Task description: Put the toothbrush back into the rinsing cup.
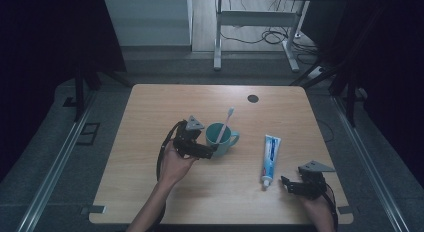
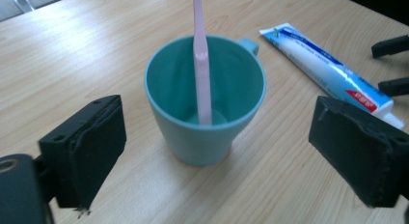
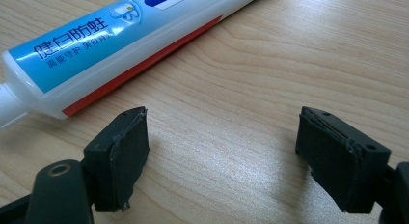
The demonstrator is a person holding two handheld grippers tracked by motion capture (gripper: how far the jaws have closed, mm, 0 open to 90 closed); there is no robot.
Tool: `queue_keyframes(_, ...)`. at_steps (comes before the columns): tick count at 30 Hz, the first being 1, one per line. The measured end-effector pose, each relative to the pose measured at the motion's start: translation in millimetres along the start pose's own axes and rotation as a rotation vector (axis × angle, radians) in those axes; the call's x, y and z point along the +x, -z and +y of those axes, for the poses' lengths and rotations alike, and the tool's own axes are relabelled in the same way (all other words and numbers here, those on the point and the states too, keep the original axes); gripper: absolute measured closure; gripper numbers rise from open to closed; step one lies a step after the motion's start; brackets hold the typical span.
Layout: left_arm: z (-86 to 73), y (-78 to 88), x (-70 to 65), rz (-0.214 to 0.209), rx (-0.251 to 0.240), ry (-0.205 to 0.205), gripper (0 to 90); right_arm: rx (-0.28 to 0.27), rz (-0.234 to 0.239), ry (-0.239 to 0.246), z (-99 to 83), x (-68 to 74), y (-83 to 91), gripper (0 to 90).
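Wooden table [image 1: 150, 187], light grain, square top with rounded corners, set on a grey floor; dark surroundings at both sides, a white desk frame [image 1: 255, 22] with loose cables [image 1: 272, 37] on the floor behind it. One small dark round mark [image 1: 253, 98] near the table's far edge.

Cup [image 1: 220, 139]: teal, with a handle pointing toward the person's right, standing upright near the middle of the table. In the left gripper view the cup [image 2: 205, 101] sits on the wood straight ahead of the jaws, not between them.

Toothbrush [image 1: 226, 123]: pink handle, pale head uppermost, standing in the cup and leaning against its far rim. In the left gripper view its handle [image 2: 201, 74] runs from the cup's bottom up past the rim.

Toothpaste tube [image 1: 270, 158]: white and blue with a red band, lying flat on the table to the right of the cup, well apart from it, cap end toward the person. Printed lettering on its side is seen in the right gripper view [image 3: 111, 45].

Left gripper [image 1: 210, 151]: held in the person's left hand [image 1: 175, 164], just beside the cup on its near left side. Jaws spread wide apart, nothing between the pads [image 2: 94, 147], no contact with the cup.

Right gripper [image 1: 286, 183]: held low at the table's near right, its tips close to the tube's cap end. Jaws apart, bare wood between the pads [image 3: 128, 151]; the tube lies just beyond them, untouched.
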State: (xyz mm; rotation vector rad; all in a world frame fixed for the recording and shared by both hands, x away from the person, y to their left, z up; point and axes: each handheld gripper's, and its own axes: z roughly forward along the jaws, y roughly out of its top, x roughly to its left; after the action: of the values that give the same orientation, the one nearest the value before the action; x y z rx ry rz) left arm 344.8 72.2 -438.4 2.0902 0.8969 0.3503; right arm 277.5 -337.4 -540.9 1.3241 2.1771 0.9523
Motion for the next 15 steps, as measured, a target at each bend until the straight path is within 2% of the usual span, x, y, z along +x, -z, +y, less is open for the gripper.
queue_keyframes(7,-15.0,3.0,0.7,0.007,-0.002,-0.001,1.2,0.000,0.001,0.000,0.1,-0.1,0.1,18.8)
queue_keyframes(15,-38.6,3.5,3.0,0.009,-0.008,0.022,0.0,0.003,0.001,-0.002,0.0,0.1,0.3,18.8)
